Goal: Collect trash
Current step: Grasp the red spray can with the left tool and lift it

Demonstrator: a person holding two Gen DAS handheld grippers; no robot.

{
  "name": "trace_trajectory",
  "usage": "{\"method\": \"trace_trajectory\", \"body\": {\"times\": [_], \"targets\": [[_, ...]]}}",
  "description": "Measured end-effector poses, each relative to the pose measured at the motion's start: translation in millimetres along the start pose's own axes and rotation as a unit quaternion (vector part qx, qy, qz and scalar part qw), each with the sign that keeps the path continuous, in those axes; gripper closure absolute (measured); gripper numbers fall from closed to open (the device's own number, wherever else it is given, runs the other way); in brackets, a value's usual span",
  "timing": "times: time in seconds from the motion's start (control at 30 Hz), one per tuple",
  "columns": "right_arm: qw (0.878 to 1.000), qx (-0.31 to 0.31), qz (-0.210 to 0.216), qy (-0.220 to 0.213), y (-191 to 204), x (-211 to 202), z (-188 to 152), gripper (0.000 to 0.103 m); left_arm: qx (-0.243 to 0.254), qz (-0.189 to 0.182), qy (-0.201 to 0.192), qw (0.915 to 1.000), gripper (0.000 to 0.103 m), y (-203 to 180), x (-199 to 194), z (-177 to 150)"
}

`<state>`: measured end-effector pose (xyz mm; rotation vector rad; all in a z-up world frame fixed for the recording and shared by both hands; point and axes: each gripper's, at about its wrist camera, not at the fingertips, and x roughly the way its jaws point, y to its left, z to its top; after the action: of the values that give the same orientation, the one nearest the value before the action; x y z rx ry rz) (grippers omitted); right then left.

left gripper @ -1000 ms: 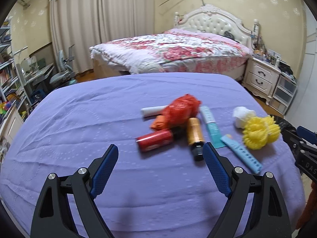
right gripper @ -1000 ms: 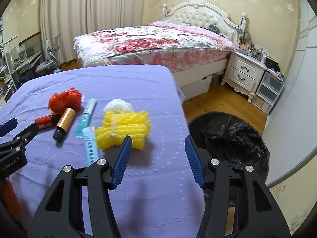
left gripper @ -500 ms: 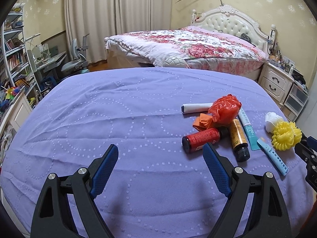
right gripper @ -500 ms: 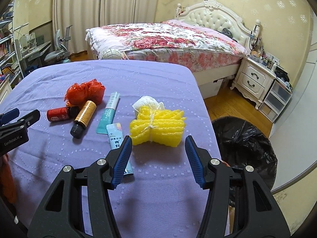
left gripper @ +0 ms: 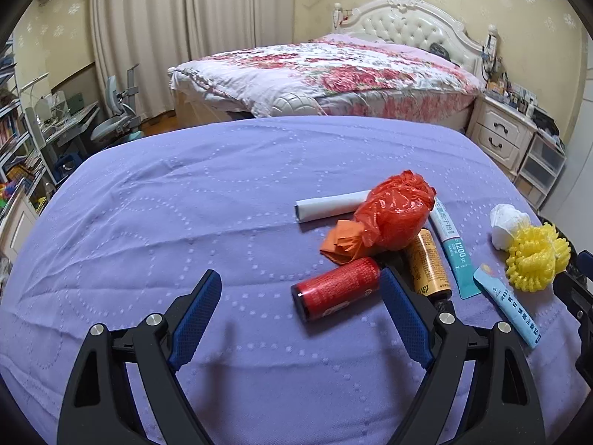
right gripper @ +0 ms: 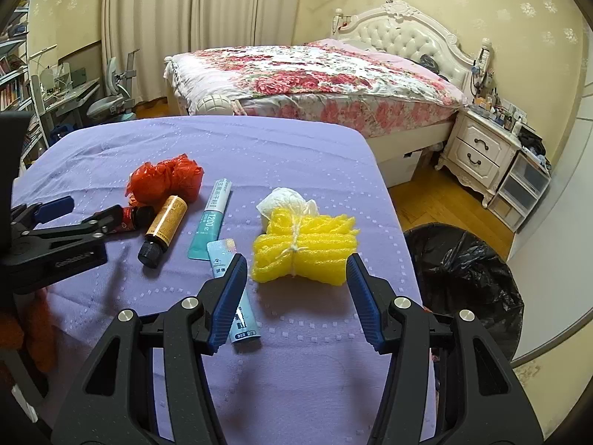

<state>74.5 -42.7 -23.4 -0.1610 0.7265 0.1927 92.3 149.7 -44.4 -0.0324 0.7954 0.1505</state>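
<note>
Trash lies on a purple-covered table (left gripper: pixel 185 204). My left gripper (left gripper: pixel 300 307) is open and empty; a red can (left gripper: pixel 335 289) lies on its side between its fingertips, close to the right one. Behind the can are a red plastic bag (left gripper: pixel 396 211), an orange crumpled paper (left gripper: pixel 343 241), a white roll (left gripper: pixel 330 207) and a gold bottle (left gripper: pixel 428 263). My right gripper (right gripper: pixel 296 289) is open and empty, just in front of a yellow foam net bundle (right gripper: pixel 307 244). A white tissue wad (right gripper: pixel 285 202) and two teal tubes (right gripper: pixel 213 218) (right gripper: pixel 235 296) lie nearby.
A bin with a black bag (right gripper: pixel 463 278) stands on the floor right of the table. Beyond the table are a floral bed (right gripper: pixel 315 74), a white nightstand (right gripper: pixel 478 152) and a desk with a chair (left gripper: pixel 115 122) at left. The left gripper also shows in the right wrist view (right gripper: pixel 79 211).
My left gripper has moved forward and right, bringing the red can between its fingertips. My right gripper has come closer to the yellow bundle. Both stay open.
</note>
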Motion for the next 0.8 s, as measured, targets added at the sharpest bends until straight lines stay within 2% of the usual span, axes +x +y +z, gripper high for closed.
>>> {"method": "trace_trajectory", "body": {"times": [0.4, 0.47, 0.5, 0.53, 0.57, 0.8], "targets": [[1.000, -0.001, 0.009, 0.006, 3, 5, -6, 0.049, 0.040, -0.016, 0.027, 0.9987, 0.019, -15, 9, 0], [1.000, -0.001, 0.010, 0.006, 4, 5, -6, 0.049, 0.037, -0.020, 0.028, 0.9987, 0.027, -13, 10, -1], [1.000, -0.001, 0.010, 0.006, 4, 5, -6, 0.049, 0.038, -0.026, 0.032, 0.9984, 0.037, -13, 11, -1], [1.000, -0.002, 0.011, 0.006, 5, 6, -7, 0.049, 0.039, -0.030, 0.038, 0.9981, 0.042, -13, 13, -2], [1.000, -0.002, 0.011, 0.007, 6, 6, -7, 0.049, 0.040, -0.032, 0.043, 0.9978, 0.044, -13, 14, -3], [1.000, -0.001, 0.011, 0.007, 8, 7, -9, 0.049, 0.042, -0.043, 0.038, 0.9974, 0.046, -13, 9, -7]]}}
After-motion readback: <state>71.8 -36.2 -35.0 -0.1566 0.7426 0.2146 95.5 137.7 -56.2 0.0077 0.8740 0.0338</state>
